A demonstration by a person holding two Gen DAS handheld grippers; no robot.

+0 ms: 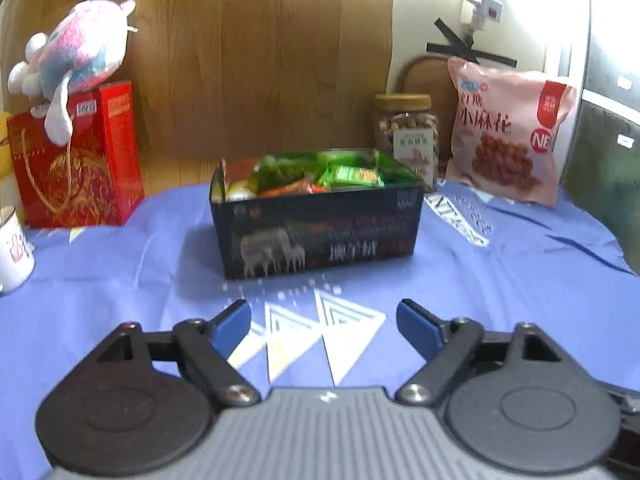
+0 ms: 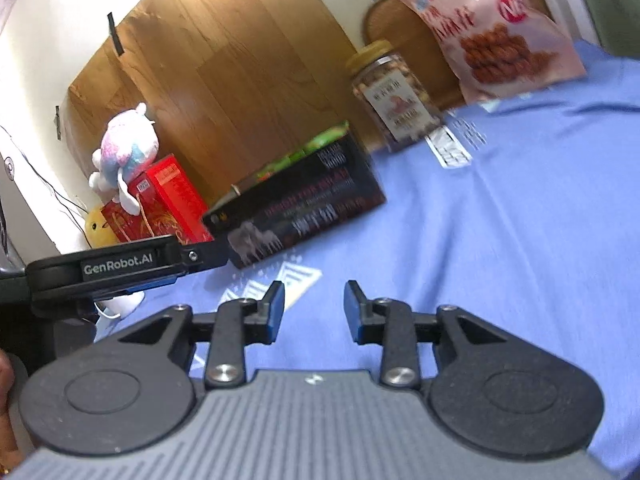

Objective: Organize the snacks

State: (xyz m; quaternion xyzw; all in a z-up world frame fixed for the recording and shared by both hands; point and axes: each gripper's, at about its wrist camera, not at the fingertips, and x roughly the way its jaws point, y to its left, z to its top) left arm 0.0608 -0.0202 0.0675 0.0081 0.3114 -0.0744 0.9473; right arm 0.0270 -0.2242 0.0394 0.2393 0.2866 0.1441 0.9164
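Blue cloth (image 1: 120,272) covers the table, and on it stands one dark open box (image 1: 320,232), near the middle, holding several green and orange snack packets (image 1: 320,176) whose number the blur hides. Its long side runs left to right across the left wrist view and faces the left gripper (image 1: 323,320); in the right wrist view it lies slantwise, one corner toward the camera. Behind it, to the right, stand one nut jar (image 1: 408,136) with a tan lid and one pink snack bag (image 1: 508,136) leaning upright just beside the jar. At the left are one red gift box (image 1: 80,168) with one plush toy (image 1: 76,52) on top. Both claws are empty: the left gripper spread wide, the right gripper (image 2: 314,308) parted more narrowly, each well short of the box.
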